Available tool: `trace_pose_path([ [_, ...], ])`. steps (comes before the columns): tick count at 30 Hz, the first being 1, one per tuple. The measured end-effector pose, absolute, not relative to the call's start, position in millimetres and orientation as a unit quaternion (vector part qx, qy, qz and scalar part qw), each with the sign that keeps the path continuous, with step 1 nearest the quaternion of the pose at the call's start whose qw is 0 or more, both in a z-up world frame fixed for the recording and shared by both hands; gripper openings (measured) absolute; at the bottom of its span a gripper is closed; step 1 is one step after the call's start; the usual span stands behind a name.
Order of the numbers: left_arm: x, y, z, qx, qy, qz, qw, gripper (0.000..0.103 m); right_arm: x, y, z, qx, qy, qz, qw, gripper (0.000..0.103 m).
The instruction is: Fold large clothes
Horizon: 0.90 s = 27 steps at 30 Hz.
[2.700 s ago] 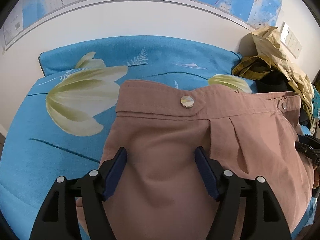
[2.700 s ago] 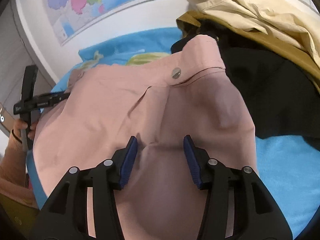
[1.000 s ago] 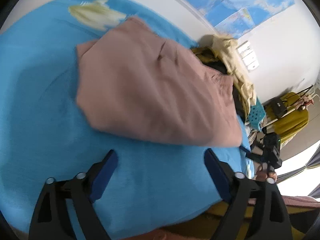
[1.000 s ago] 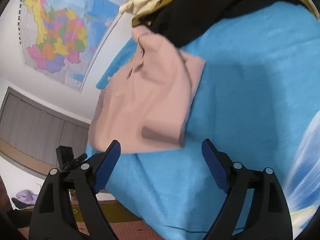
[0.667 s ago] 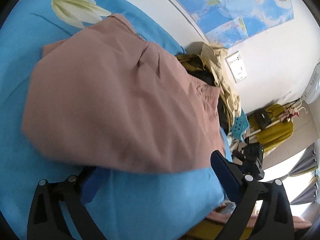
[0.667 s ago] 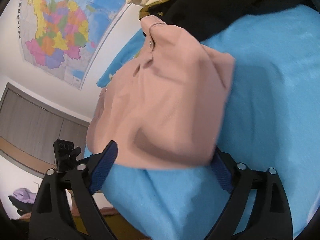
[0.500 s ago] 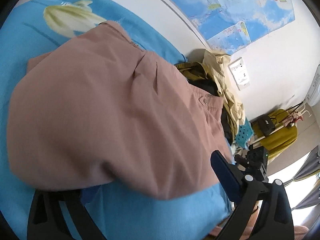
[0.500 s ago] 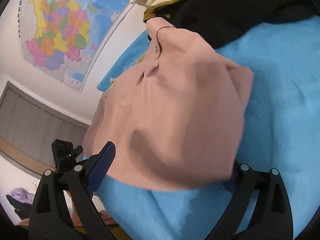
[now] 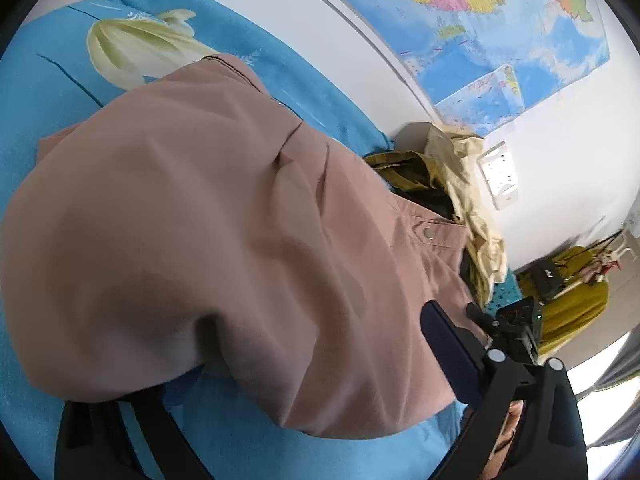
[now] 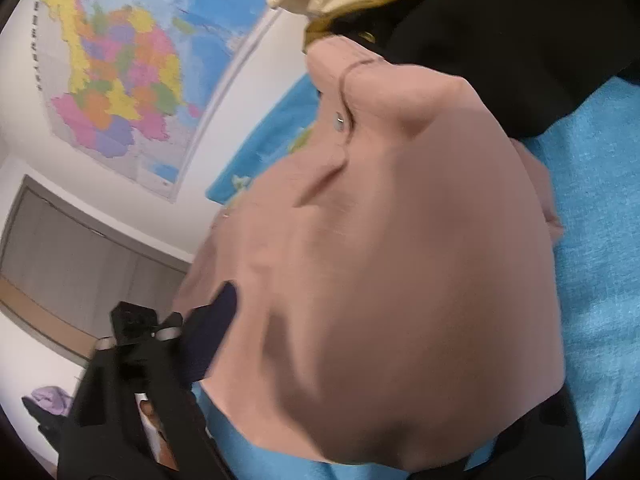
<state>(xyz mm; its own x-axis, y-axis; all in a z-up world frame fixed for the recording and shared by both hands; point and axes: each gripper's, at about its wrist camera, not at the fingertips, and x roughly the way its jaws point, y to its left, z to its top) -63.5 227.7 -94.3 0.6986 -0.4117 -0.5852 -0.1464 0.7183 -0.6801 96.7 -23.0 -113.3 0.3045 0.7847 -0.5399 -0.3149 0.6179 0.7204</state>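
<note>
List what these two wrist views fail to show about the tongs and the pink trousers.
- Left tongs: in the left wrist view the pink trousers cover one finger, so open or shut cannot be told.
- Right tongs: in the right wrist view the trousers hide the far finger; same doubt.
- Trouser legs: folded under, out of sight in both views.
- Dark garment: cut off by the right view's edge.

Dusty-pink trousers point(image 9: 248, 248), bright blue bedspread point(image 9: 48, 92) with pale yellow-green flowers, multicoloured wall map point(image 10: 116, 80), black garment point(image 10: 500, 40)
</note>
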Motion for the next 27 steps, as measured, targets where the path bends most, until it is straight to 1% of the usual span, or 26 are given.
trace_pose_path([
  [1,-61.5,227.5,-94.1,-0.357,0.388,-0.065,0.848,0.069,100.3,-24.0,-118.0,0.254,0.478,0.357,0.762,0.037],
  [2,-59.9,228.6,-95.0,-0.354,0.393,-0.054,0.847,0.056,104.6,-27.0,-125.9,0.274,0.488,0.366,0.743,0.028],
  [3,-57.7,231.3,-97.6,-0.36,0.397,-0.054,0.842,0.04,106.6,-29.3,-130.3,0.288,0.491,0.376,0.732,0.026],
  [4,-56.0,235.1,-101.0,-0.373,0.398,-0.058,0.836,0.037,107.1,-31.0,-131.9,0.29,0.49,0.381,0.729,0.026],
  [5,-54.9,238.2,-103.7,-0.38,0.398,-0.061,0.832,0.037,106.9,-31.9,-131.8,0.288,0.488,0.385,0.729,0.028],
  [6,-55.4,239.9,-105.5,-0.382,0.399,-0.063,0.831,0.04,106.6,-31.0,-131.1,0.288,0.488,0.384,0.729,0.032],
  [7,-55.1,241.9,-106.8,-0.387,0.395,-0.069,0.83,0.045,106.7,-30.9,-129.5,0.291,0.485,0.384,0.729,0.035],
  [8,-55.3,243.9,-108.0,-0.392,0.393,-0.078,0.828,0.049,106.6,-29.8,-128.2,0.292,0.483,0.386,0.729,0.041],
  [9,-53.8,246.0,-108.5,-0.402,0.389,-0.089,0.824,0.057,106.8,-26.9,-125.8,0.286,0.482,0.39,0.731,0.046],
  [10,-52.4,246.6,-107.9,-0.408,0.387,-0.093,0.822,0.065,107.4,-23.6,-123.5,0.277,0.483,0.39,0.733,0.048],
  [11,-49.2,246.8,-106.4,-0.415,0.385,-0.1,0.818,0.069,108.2,-21.2,-123.0,0.276,0.482,0.391,0.734,0.051],
  [12,-45.5,244.1,-104.0,-0.416,0.384,-0.106,0.817,0.08,109.0,-20.0,-122.4,0.276,0.48,0.392,0.734,0.051],
  [13,-42.3,240.1,-101.4,-0.411,0.382,-0.114,0.82,0.089,109.7,-17.0,-121.9,0.272,0.481,0.392,0.735,0.05],
  [14,-40.6,236.0,-100.0,-0.405,0.381,-0.113,0.823,0.09,110.1,-12.9,-121.4,0.263,0.482,0.392,0.738,0.044],
  [15,-38.3,231.6,-99.3,-0.393,0.384,-0.105,0.829,0.089,110.6,-11.2,-122.1,0.26,0.483,0.393,0.738,0.031],
  [16,-35.6,226.4,-98.5,-0.376,0.39,-0.097,0.835,0.074,111.2,-9.9,-124.4,0.259,0.485,0.398,0.735,0.028],
  [17,-34.2,223.9,-98.8,-0.368,0.394,-0.087,0.838,0.056,110.9,-8.6,-124.4,0.258,0.485,0.397,0.735,0.024],
  [18,-32.9,224.2,-100.6,-0.365,0.4,-0.078,0.837,0.025,109.3,-8.3,-122.4,0.255,0.482,0.397,0.738,0.02],
  [20,-32.5,230.4,-103.5,-0.387,0.399,-0.083,0.827,0.02,104.6,-4.2,-112.0,0.233,0.472,0.4,0.75,0.018],
  [22,-33.9,230.4,-97.0,-0.373,0.397,-0.077,0.835,0.016,100.0,1.4,-98.6,0.216,0.458,0.408,0.76,0.016],
  [27,-37.9,239.9,-61.3,-0.338,0.369,-0.083,0.862,0.012,90.7,24.7,-44.7,0.169,0.404,0.44,0.784,0.015],
])
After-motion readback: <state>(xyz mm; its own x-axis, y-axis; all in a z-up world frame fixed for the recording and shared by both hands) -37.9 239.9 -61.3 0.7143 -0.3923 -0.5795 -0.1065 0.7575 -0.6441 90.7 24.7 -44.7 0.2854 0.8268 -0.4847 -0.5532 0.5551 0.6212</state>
